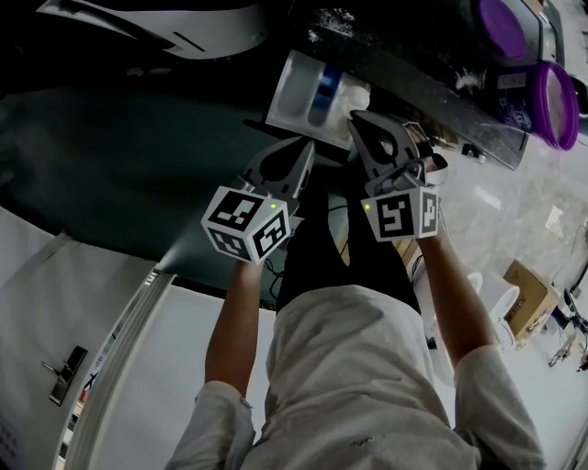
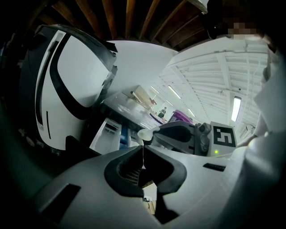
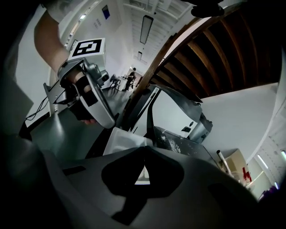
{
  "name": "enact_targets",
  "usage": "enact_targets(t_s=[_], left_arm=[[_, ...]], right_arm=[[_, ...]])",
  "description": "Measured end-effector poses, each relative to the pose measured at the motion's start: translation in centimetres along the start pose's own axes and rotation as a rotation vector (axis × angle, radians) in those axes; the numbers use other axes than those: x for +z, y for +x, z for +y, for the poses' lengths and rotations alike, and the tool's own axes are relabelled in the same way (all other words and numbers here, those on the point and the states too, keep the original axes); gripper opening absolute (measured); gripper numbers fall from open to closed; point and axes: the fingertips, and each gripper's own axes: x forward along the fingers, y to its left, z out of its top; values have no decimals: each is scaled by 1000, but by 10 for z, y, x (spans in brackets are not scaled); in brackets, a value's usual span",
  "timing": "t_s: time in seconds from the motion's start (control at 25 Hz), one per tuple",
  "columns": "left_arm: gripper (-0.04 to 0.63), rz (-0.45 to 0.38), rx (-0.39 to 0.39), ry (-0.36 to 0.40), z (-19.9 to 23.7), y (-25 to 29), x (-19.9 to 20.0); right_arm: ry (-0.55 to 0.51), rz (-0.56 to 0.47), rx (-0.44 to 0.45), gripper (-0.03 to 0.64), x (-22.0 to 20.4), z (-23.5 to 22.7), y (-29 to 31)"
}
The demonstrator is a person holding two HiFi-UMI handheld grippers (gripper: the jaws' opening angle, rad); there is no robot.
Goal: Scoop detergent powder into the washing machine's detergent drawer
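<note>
The white detergent drawer (image 1: 299, 87) with a blue insert stands pulled out of the washing machine (image 2: 76, 76). It also shows in both gripper views (image 2: 109, 134) (image 3: 120, 143). My left gripper (image 1: 308, 147) hangs just short of the drawer, with its jaws shut on nothing (image 2: 143, 156). My right gripper (image 1: 360, 119) points at the drawer's right end and its jaws meet (image 3: 144, 152). A small white scoop (image 2: 145, 133) sticks out of its tip in the left gripper view. I cannot see what is in the scoop.
Spilled white powder lies on the dark machine top (image 1: 413, 73) (image 3: 174, 141). Two purple-lidded tubs (image 1: 556, 106) (image 1: 501, 26) stand at the far right of that top. A cardboard box (image 1: 528, 294) sits on the floor at the right.
</note>
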Motion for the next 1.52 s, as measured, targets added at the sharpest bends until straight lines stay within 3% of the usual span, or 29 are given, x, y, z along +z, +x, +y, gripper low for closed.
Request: enact_targets(t_s=[0.32, 0.8, 1.52], left_arm=[[20, 2, 5, 10, 1, -1, 1], [20, 2, 9, 8, 1, -2, -1], [20, 4, 9, 29, -6, -3, 0]], right_arm=[[-163, 12, -63, 8, 4, 3, -4], [-104, -1, -65, 9, 3, 0, -5], [-274, -18, -99, 8, 13, 10, -17]])
